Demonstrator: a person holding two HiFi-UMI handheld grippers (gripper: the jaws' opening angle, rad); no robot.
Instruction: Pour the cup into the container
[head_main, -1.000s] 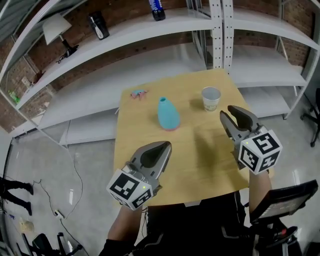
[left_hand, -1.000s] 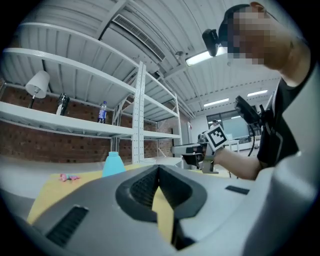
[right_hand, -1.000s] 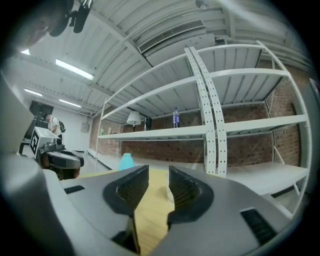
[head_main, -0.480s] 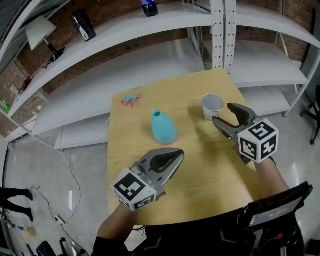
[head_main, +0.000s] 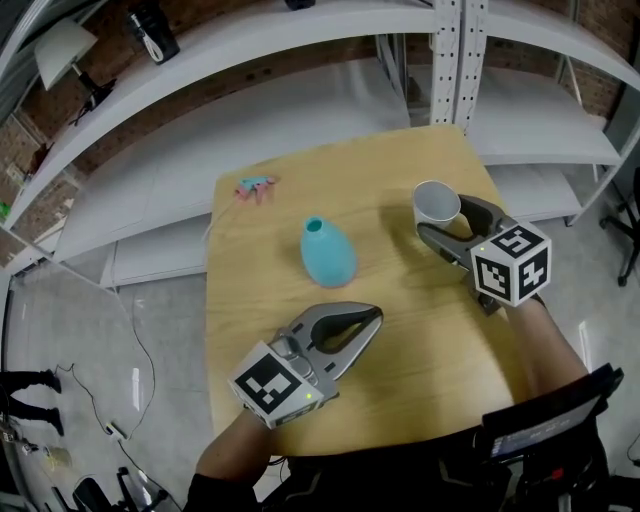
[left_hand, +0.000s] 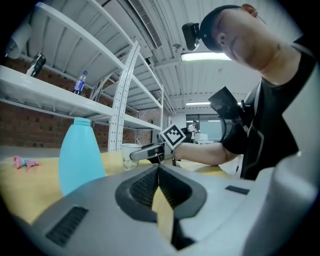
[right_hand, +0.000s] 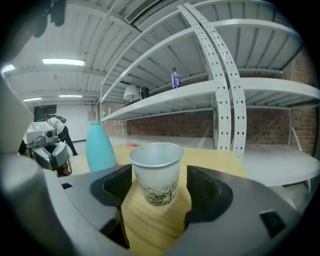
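A white paper cup stands upright on the wooden table at the far right. My right gripper has the cup between its jaws, which are opening. In the right gripper view the cup shows a gap to each pad, so nothing is gripped by the right gripper. The container, a light blue bottle with an open neck, stands mid-table. Nearer the front edge, my left gripper is shut and empty. The left gripper view shows its jaws closed, with the bottle to the left and the cup beyond.
A small pink object lies near the table's far left corner. White metal shelves rise behind the table, with a lamp and a bottle on them. The table's right edge runs close to the cup.
My right gripper has moved forward until the cup is between its jaws, and the jaws have spread wider. The left gripper has drifted slightly right, still shut.
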